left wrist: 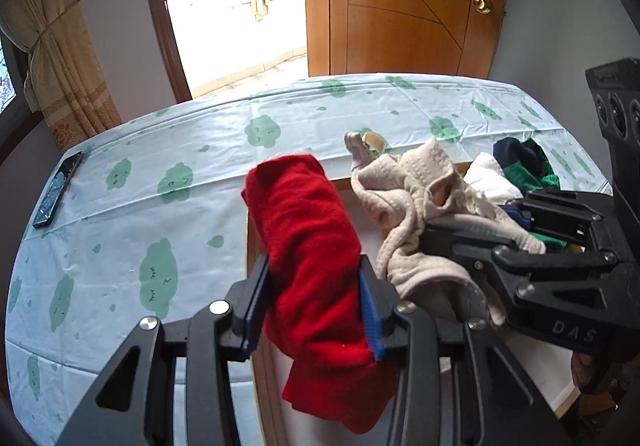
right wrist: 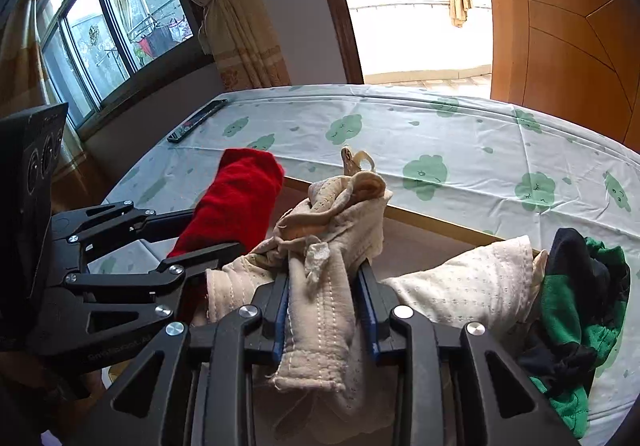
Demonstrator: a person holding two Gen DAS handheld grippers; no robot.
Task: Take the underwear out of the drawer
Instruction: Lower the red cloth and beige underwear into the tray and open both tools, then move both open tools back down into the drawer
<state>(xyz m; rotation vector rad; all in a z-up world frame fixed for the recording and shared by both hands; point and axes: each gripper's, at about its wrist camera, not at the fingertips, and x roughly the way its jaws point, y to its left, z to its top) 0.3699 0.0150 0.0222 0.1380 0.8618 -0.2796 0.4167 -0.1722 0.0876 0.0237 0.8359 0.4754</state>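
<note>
Between the left gripper's [left wrist: 312,310] blue pads sits a rolled red garment [left wrist: 304,230], clamped so it lifts clear. At three o'clock, the right gripper [right wrist: 324,310] pinches beige underwear [right wrist: 320,278] above the drawer [right wrist: 440,224], where green clothing [right wrist: 576,310] remains at four o'clock, presumably awaiting its turn.

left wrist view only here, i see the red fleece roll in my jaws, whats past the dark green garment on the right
Observer: The dark green and navy garment lies half over the drawer's wooden rim, onto the cloud-print sheet.
Operator: how much beige cloth does the right gripper have
Observer: A stitched beige band runs between the right gripper pads, hanging below them.
Operator: anything on the left
Observer: A window, behind the black phone.
</note>
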